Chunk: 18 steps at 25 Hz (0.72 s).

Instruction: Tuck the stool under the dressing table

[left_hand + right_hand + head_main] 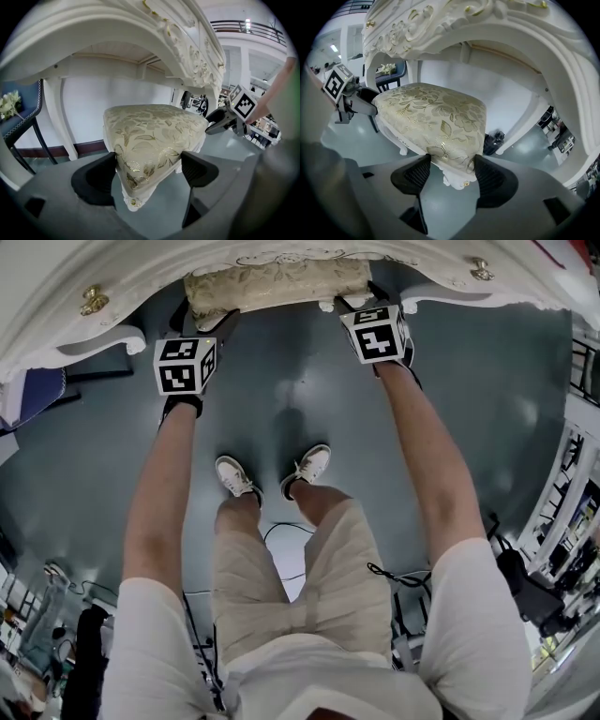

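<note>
The stool [277, 285] has a cream cushion with gold flower pattern and white carved legs. It stands half under the white ornate dressing table [56, 296], its near edge still out on the grey floor. My left gripper [217, 322] is shut on the stool's near left corner; in the left gripper view both pads [101, 174] press the cushion [150, 131] there. My right gripper [354, 302] is shut on the near right corner, its pads [415, 173] pinching the cushion [436, 115] above a white leg [457, 178]. Each gripper shows in the other's view: the right gripper [225, 119], the left gripper [358, 101].
The table's arch [140, 28] and its curved legs [63, 117] frame the stool; a white wall lies behind. A blue chair [23, 126] stands left of the table. The person's shoes [272, 474] are on the floor behind the stool. Shelving [572, 493] lines the right side.
</note>
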Each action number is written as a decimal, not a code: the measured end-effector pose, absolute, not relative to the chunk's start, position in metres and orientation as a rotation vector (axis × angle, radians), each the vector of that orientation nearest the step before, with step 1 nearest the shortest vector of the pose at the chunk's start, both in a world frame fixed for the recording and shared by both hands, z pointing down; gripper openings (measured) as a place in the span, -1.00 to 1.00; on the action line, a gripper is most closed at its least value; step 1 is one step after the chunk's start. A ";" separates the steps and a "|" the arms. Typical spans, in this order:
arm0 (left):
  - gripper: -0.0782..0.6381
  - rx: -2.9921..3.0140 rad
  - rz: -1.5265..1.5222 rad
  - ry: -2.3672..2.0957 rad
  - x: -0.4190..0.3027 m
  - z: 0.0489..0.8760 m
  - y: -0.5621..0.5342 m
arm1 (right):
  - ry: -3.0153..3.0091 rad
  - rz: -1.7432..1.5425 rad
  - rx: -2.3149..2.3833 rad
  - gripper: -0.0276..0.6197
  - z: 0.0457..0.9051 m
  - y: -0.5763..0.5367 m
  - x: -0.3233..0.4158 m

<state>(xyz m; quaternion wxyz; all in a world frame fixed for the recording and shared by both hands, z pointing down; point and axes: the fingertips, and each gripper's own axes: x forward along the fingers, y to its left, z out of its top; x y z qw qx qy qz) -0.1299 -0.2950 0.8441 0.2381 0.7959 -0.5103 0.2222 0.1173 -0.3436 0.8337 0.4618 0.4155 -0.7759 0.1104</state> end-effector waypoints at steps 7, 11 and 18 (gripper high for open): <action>0.44 2.180 0.604 -1.416 -0.134 0.845 -0.307 | -1.937 0.268 1.032 -0.02 0.835 -0.354 0.115; 0.45 2.183 0.594 -1.424 -0.135 0.844 -0.311 | -1.948 0.267 1.026 -0.03 0.835 -0.357 0.115; 0.45 2.168 0.602 -1.422 -0.134 0.845 -0.314 | -1.951 0.275 1.024 -0.03 0.836 -0.361 0.116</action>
